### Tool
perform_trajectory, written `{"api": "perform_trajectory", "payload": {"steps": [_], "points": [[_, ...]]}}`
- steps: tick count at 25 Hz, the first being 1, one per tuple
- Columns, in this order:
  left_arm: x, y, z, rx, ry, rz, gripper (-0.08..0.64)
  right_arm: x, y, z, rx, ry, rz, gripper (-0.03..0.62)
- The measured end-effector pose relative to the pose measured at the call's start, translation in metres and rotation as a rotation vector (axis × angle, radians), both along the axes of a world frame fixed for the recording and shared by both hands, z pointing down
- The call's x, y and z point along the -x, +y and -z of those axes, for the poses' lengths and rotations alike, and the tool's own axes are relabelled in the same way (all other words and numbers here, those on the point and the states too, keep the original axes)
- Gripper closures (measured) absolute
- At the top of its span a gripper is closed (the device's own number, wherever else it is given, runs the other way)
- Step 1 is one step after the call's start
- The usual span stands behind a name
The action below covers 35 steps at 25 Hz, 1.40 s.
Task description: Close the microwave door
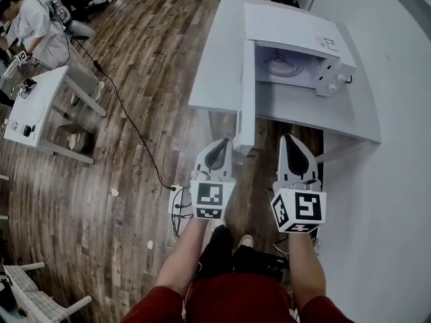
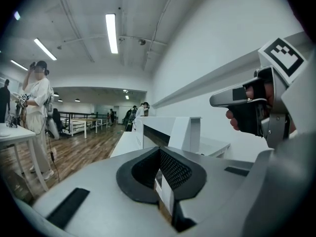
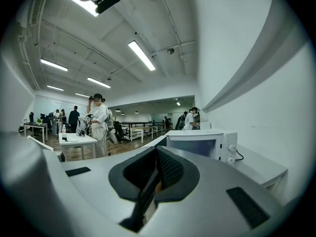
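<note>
Left gripper [image 1: 217,152]: jaws pressed together, nothing between them. Right gripper [image 1: 295,155]: the same, jaws together and empty. Microwave [image 1: 296,42] sits on a white table [image 1: 215,73] ahead of both tools. Door [image 1: 247,103] stands wide open, swung out toward the tools. Its free edge lies just ahead-right of the left gripper, between the two, apart from both.

Head view looks steeply down; both gripper views face the microwave [image 1: 296,25].
</note>
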<state>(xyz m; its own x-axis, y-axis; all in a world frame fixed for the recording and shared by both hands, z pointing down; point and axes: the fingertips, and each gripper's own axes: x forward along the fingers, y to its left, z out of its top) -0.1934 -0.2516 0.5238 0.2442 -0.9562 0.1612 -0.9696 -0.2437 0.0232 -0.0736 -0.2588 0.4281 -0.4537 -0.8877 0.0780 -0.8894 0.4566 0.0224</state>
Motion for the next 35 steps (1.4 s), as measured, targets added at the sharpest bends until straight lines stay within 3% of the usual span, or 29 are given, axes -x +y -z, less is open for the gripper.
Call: {"api": "perform_trajectory", "payload": {"steps": [10,18,25,35], "points": [[-0.052,-0.017,0.010,-0.078,0.018,-0.143,0.534,-0.039,-0.006,0.001,-0.020,0.013,-0.132,0.565],[-0.103,-0.026,0.011,-0.091,0.023,-0.266,0.534,-0.077,-0.009,0.004,-0.028,0.006,-0.237,0.565],[-0.148,-0.050,0.011,-0.110,0.025,-0.308,0.534,-0.120,-0.031,0.005,-0.046,-0.003,-0.281,0.565],[-0.206,-0.101,0.019,-0.158,0.034,-0.339,0.534,-0.174,-0.085,-0.001,-0.032,-0.016,-0.271,0.565]]}}
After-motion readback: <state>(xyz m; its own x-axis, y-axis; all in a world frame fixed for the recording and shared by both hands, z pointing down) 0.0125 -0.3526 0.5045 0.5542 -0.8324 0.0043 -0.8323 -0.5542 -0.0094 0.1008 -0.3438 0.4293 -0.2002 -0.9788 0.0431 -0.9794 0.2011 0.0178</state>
